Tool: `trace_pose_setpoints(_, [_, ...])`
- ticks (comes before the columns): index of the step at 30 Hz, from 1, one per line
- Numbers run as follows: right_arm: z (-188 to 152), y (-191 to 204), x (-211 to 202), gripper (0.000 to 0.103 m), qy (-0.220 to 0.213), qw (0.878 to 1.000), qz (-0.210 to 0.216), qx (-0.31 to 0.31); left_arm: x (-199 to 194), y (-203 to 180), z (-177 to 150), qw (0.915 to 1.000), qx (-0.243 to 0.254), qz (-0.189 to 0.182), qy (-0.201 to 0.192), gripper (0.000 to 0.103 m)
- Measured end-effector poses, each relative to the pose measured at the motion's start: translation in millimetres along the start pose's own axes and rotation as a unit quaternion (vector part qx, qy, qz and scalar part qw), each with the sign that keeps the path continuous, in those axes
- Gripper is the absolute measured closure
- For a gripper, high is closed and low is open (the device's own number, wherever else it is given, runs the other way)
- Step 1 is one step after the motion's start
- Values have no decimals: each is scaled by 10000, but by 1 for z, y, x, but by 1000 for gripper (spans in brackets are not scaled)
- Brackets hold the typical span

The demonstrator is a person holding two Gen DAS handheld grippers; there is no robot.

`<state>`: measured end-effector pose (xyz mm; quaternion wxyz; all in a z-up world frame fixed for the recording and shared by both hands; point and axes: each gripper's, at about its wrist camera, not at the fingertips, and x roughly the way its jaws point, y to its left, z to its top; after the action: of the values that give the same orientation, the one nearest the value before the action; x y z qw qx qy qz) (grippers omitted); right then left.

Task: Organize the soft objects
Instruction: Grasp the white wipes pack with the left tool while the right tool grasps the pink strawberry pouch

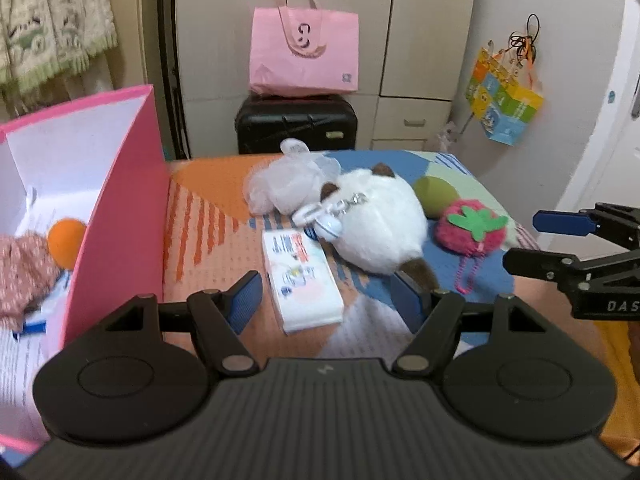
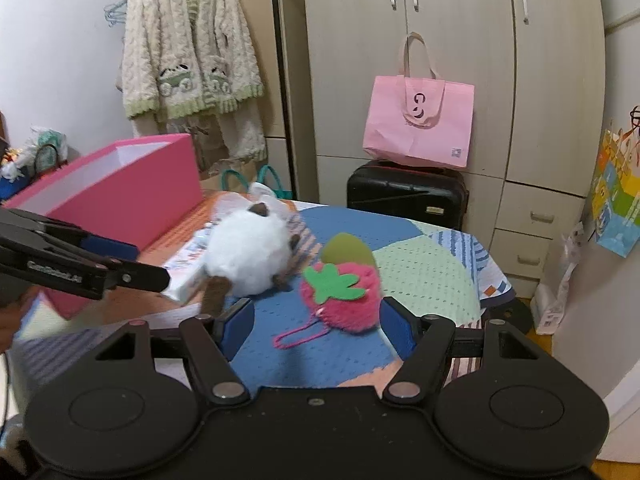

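Observation:
On the patterned bed cover lie a white plush cat (image 1: 376, 224) (image 2: 248, 256), a pink strawberry plush (image 1: 472, 232) (image 2: 344, 296) with a green leaf and pink cord, a green ball (image 1: 434, 196) (image 2: 346, 254), a white mesh pouf (image 1: 284, 184) and a tissue pack (image 1: 302, 276). My left gripper (image 1: 328, 304) (image 2: 136, 264) is open, low over the bed, with the tissue pack's near end between its fingers but untouched. My right gripper (image 2: 318, 322) (image 1: 524, 240) is open, and the strawberry plush sits just ahead between its blue pads, which do not press on it.
An open pink box (image 1: 116, 208) (image 2: 120, 192) stands at the bed's left, holding an orange ball (image 1: 66, 240) and pink fabric (image 1: 20, 276). Beyond the bed's far edge a black suitcase (image 1: 296, 124) carries a pink tote bag (image 1: 304, 52), before a wardrobe (image 2: 452, 60).

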<state>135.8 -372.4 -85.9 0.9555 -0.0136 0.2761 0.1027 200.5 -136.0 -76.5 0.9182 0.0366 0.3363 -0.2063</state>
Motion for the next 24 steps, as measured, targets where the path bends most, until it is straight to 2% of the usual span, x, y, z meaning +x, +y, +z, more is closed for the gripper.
trace_pose_setpoints(4, [1, -5, 21, 29, 90, 9999, -35, 43, 19, 0, 2, 9999, -42, 147, 25, 33])
trace_pose_setpoints(6, [1, -9, 31, 29, 158, 9998, -30, 128, 27, 0, 0, 9994, -34, 335, -11, 33])
trace_pose_setpoints(9, [0, -12, 45, 29, 240, 9995, -138, 168, 35, -2, -1, 9982, 228, 552, -98, 33])
trace_pose_setpoints(17, [2, -12, 67, 28, 396, 9988, -218, 204, 57, 2, -1, 9982, 150, 532, 238, 33])
trace_pose_setpoints(23, [5, -6, 79, 24, 538, 9978, -390, 68, 62, 5, 0, 9974, 45, 701, 132, 33])
trace_pose_setpoints(24, [5, -6, 79, 25, 525, 9978, -397, 75, 63, 5, 0, 9975, 50, 691, 121, 36])
